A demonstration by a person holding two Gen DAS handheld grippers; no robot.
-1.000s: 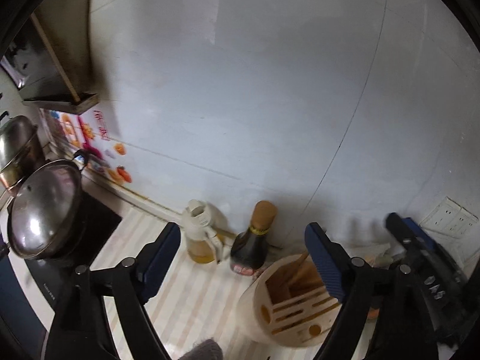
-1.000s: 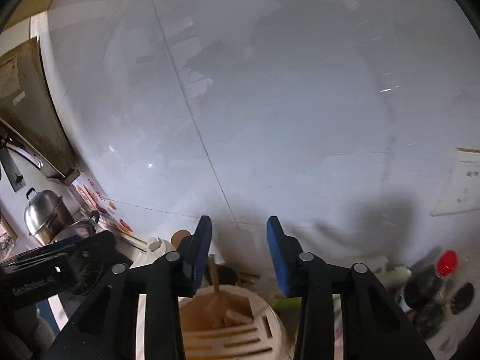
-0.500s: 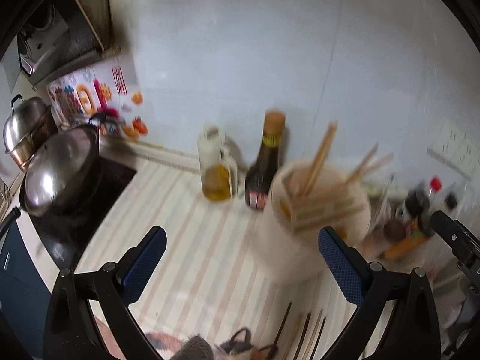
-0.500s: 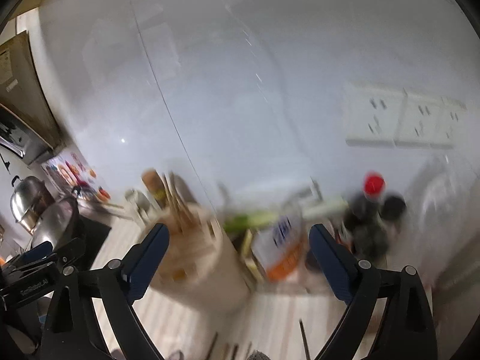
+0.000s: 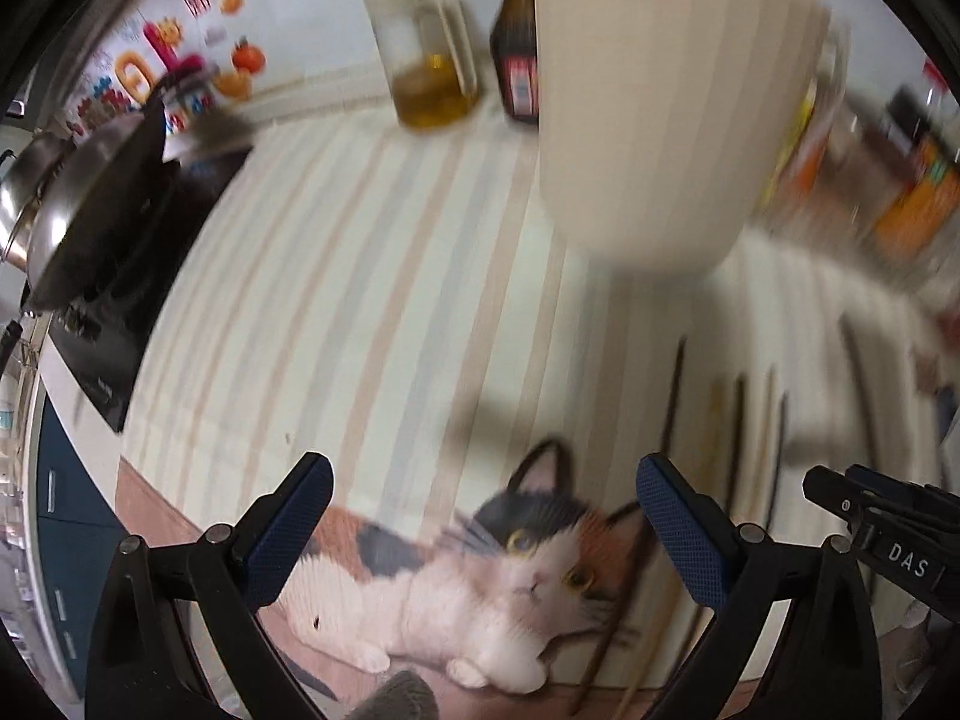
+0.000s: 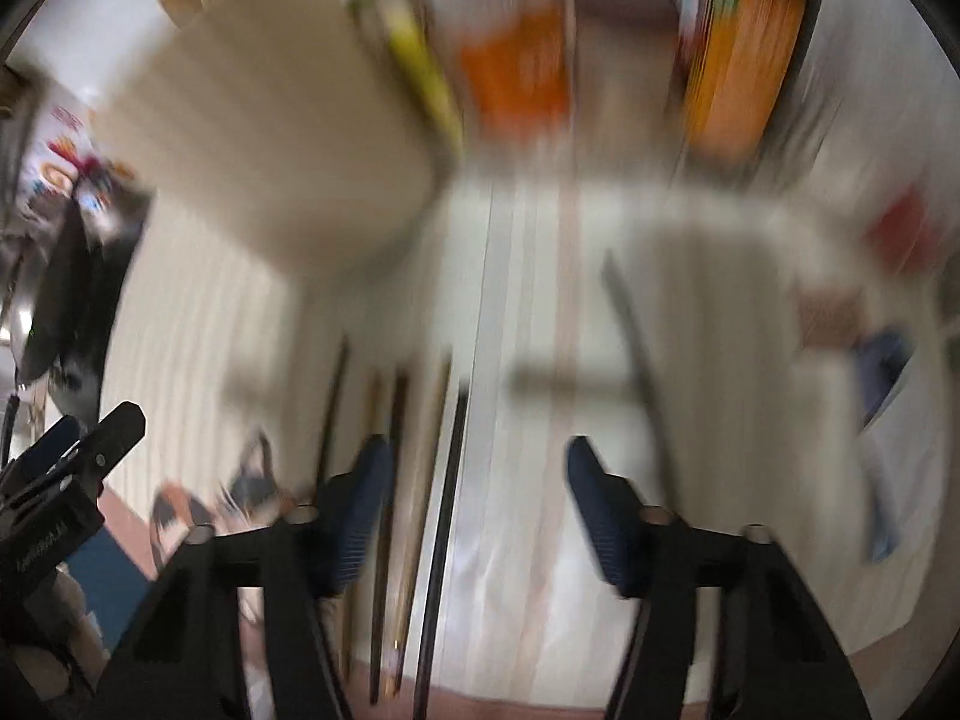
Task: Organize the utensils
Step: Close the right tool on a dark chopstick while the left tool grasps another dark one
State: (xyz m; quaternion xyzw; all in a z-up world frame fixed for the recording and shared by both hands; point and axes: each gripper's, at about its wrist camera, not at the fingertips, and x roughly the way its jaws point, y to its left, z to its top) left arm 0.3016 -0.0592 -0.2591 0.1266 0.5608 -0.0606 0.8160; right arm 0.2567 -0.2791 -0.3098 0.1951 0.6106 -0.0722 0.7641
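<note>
Several chopsticks (image 6: 420,480) lie side by side on the striped counter (image 5: 360,300), pointing roughly toward the back wall, with one more dark stick (image 6: 642,372) lying apart to the right of them. In the left wrist view the same chopsticks (image 5: 738,450) show as thin dark and pale lines to the right of a printed cat picture (image 5: 516,570) at the counter's front edge. Behind them stands the pale round utensil holder (image 5: 672,108), with a few sticks poking out of its top.

The right gripper (image 6: 474,510) points down at the counter with its jaws closing; a couple of the chopsticks lie between its blue pads (image 6: 360,510), but the pads do not press on them. The left gripper (image 5: 480,534) hangs over the cat picture with its jaws spread wide and nothing gripped.

Beside the holder stand an oil jug (image 5: 426,48) and a dark sauce bottle (image 5: 519,42). A lidded pan (image 5: 90,210) sits on the black stove at the left. Blurred jars and orange packets (image 6: 738,48) crowd the right back corner.
</note>
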